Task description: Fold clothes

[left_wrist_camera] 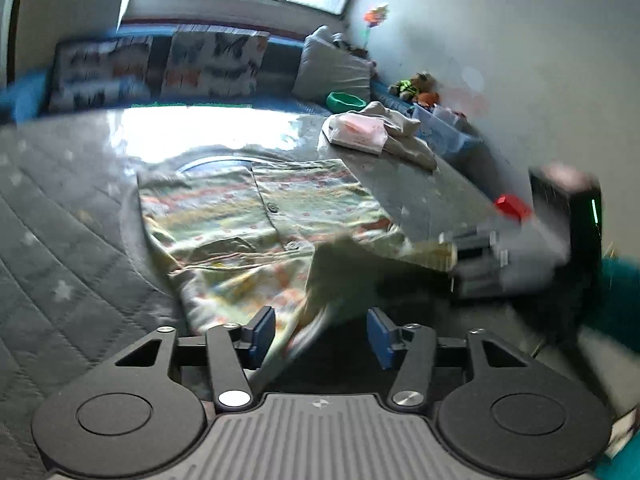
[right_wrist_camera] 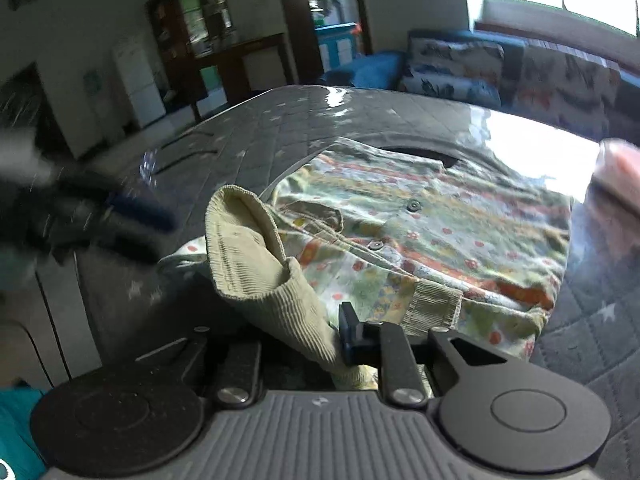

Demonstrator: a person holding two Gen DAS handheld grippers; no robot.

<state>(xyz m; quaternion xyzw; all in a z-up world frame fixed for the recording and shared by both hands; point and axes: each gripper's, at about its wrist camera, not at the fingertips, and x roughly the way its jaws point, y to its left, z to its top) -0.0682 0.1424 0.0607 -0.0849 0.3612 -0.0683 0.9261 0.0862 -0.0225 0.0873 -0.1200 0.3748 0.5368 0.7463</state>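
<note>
A child's patterned button-up garment (left_wrist_camera: 256, 216) with ribbed beige hem and cuffs lies on a grey quilted star-print cover (left_wrist_camera: 72, 240). My left gripper (left_wrist_camera: 322, 334) is open, its blue pads either side of a lifted fold of the hem, not pinching it. My right gripper (right_wrist_camera: 320, 340) is shut on the ribbed beige hem (right_wrist_camera: 256, 264), which curls up in front of it; its left finger is hidden by the cloth. The garment (right_wrist_camera: 420, 236) spreads beyond it. The right gripper shows blurred in the left wrist view (left_wrist_camera: 480, 256), the left gripper blurred in the right wrist view (right_wrist_camera: 132, 208).
A stack of folded clothes, pink-white and beige (left_wrist_camera: 372, 130), sits at the cover's far right. A green bowl (left_wrist_camera: 346, 101), toys and a plastic box (left_wrist_camera: 440, 120) lie by the wall. Cushions (left_wrist_camera: 216, 64) line a blue sofa behind. A cabinet (right_wrist_camera: 208, 40) stands across the room.
</note>
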